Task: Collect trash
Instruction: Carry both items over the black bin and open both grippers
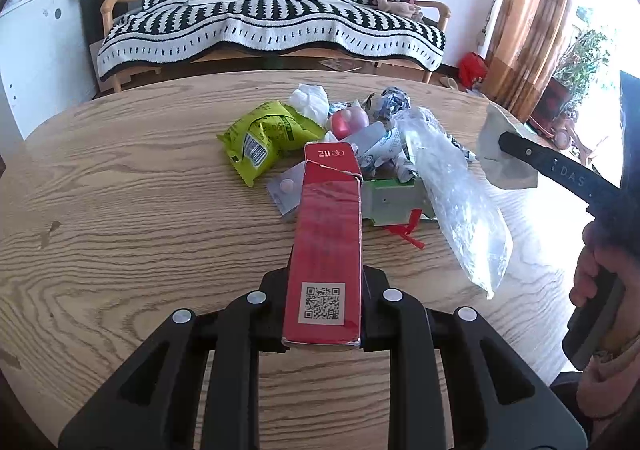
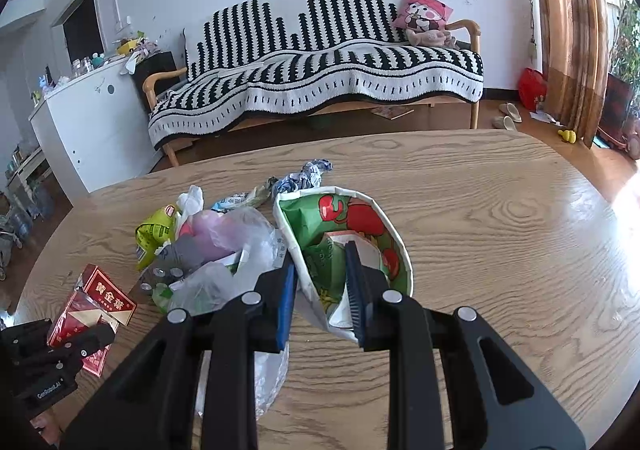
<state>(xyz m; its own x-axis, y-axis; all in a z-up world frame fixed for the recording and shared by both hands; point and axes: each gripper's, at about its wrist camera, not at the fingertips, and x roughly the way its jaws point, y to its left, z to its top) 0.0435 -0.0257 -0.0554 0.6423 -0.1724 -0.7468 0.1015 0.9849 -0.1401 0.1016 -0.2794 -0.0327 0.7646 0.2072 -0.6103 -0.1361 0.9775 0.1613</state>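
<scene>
Wood-grain table [image 1: 120, 185] under everything, oval, sofa [image 1: 272, 17] behind its far edge. Using the trash pile [image 1: 360, 129] as my landmark.

Left of the pile: my left gripper [image 1: 325, 290] is clamped on a long red carton [image 1: 326, 234], QR label near the jaws, far end of the carton torn open and pointing at the pile's near side. In the right wrist view the same red carton [image 2: 100, 302] sits left of and nearer than the pile, gripped by the left gripper [image 2: 76, 342]. Bare tabletop left of the pile out to the rounded edge, nothing on it but a small dark mark.

In the pile: yellow-green snack packet [image 1: 260, 137] on its left side, white tissue [image 1: 310, 99] behind, something pink-red in the middle, a green flat box [image 1: 394, 197] with red ribbon at the near side, clear plastic bag [image 1: 452, 189] draped over its right side toward the near edge.

Right of the pile: my right gripper [image 2: 322, 286] pinches the near rim of a paper bag with apple print [image 2: 360, 226], one pad outside, one inside. Bag mouth stands open; a pale carton piece lies inside, rest unclear. From the left wrist the bag [image 1: 504, 157] hangs grey-white on the right gripper [image 1: 516, 147], just beside the pile, apparently lifted off the table.

Right of the bag: wide bare tabletop to the right edge, sun glare there.
</scene>
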